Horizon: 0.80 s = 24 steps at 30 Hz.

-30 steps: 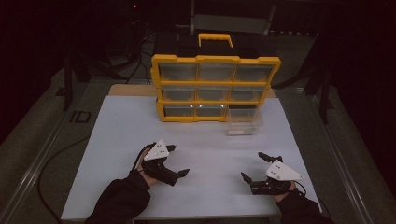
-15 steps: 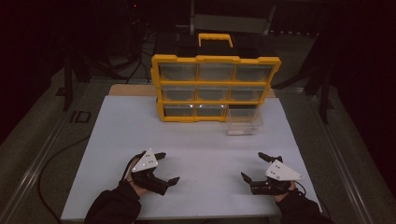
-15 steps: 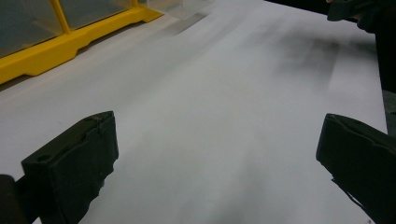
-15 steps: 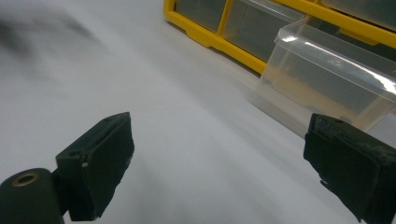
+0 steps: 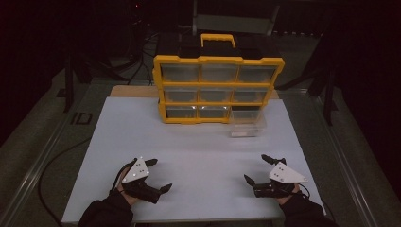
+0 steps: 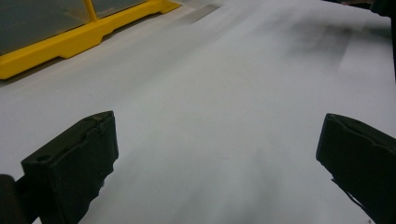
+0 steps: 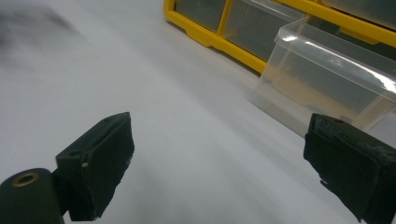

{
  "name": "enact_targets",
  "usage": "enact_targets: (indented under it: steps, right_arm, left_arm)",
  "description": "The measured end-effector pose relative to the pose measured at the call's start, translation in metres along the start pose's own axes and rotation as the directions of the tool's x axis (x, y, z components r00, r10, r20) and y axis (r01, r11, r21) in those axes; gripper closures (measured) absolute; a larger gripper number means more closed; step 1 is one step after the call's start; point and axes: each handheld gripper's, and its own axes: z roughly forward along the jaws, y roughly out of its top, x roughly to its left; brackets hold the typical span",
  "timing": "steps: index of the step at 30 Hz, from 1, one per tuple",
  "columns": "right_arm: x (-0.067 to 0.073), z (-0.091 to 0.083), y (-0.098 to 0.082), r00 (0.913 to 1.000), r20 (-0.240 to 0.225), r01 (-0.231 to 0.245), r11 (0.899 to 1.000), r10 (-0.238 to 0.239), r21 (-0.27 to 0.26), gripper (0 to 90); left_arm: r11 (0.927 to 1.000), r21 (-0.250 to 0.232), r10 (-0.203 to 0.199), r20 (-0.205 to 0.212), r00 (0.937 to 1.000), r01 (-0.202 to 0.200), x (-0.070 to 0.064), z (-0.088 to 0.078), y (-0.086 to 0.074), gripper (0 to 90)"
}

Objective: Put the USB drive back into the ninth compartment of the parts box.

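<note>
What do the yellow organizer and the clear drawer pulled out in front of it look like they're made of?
The yellow organizer looks like moulded plastic: uniform colour, rounded edges, slight sheen. The clear drawer seems thin transparent plastic, glossy; you see through its walls and light glints on its rim. Both are guesses from looks alone.

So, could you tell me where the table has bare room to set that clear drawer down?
The white table top is bare between the yellow organizer and both grippers, left gripper and right gripper. The left side is bare too. It is crowded only at the clear drawer, close against the organizer's lower right.
</note>
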Motion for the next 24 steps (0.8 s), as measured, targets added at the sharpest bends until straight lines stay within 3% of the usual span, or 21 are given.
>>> enact_targets:
  steps: [10, 16, 24]
  right_arm:
    - [0.0013, -0.0004, 0.0004, 1.0000, -0.001, 0.003, 1.000, -0.003, -0.001, 8.1]
    - [0.0004, -0.0001, 0.0000, 1.0000, -0.004, 0.004, 1.000, -0.004, 0.002, 8.1]
    - [0.0011, 0.0002, 0.0009, 1.0000, -0.008, -0.002, 1.000, 0.002, 0.000, 8.1]
  left_arm:
    - [0.9998, 0.011, 0.018, -0.010, 0.9998, -0.018, -0.0004, -0.0026, -0.0060, 0.0]
    - [1.0000, -0.007, -0.005, -0.007, 1.0000, 0.005, 0.0015, -0.0049, -0.0080, 0.0]
    - [0.9999, -0.017, 0.001, -0.007, 1.0000, -0.001, -0.0007, -0.0080, -0.0070, 0.0]
